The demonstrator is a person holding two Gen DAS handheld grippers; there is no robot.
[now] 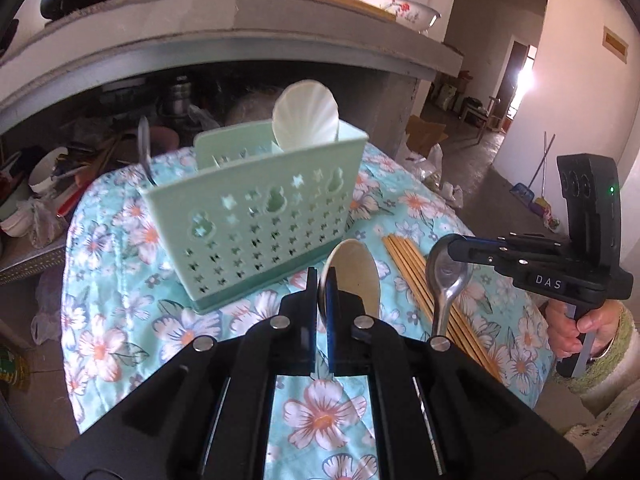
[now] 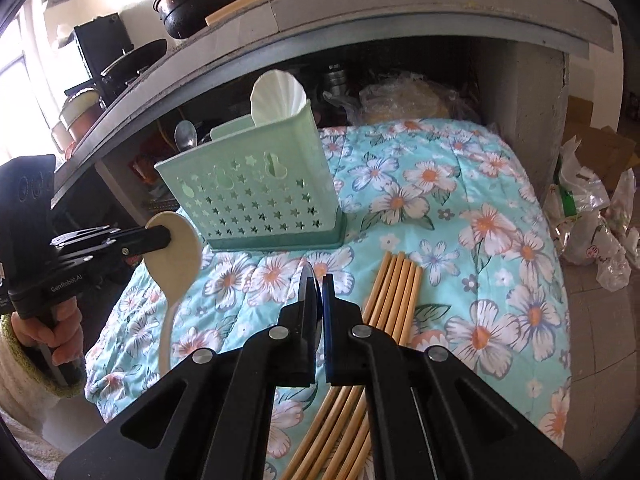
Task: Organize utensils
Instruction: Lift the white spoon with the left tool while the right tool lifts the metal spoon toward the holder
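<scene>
The green utensil holder (image 1: 256, 216) stands upright on the flower-print cloth (image 1: 120, 280), ahead of both claws and slightly above them in each view, its open top facing up. The left claw (image 1: 322, 292) is clamped on the bowl of a cream plastic spoon (image 1: 354, 276), whose handle hangs down toward the cloth, so the spoon's long axis is already near vertical; I judge it only needs lifting over the holder's near rim and lowering in. The right claw (image 2: 318, 292) is clamped on the bowl of a metal spoon (image 1: 444, 280), handle likewise hanging. The left claw looks the nearer to the holder. A white shell-shaped scoop (image 1: 306, 114) and another metal spoon (image 1: 145, 148) already stand inside. The bamboo chopsticks (image 2: 394, 292) lie bundled on the cloth, pointing toward the holder. The right wrist view shows the cream spoon's whole length; the left wrist view hides its handle behind the fingers.
</scene>
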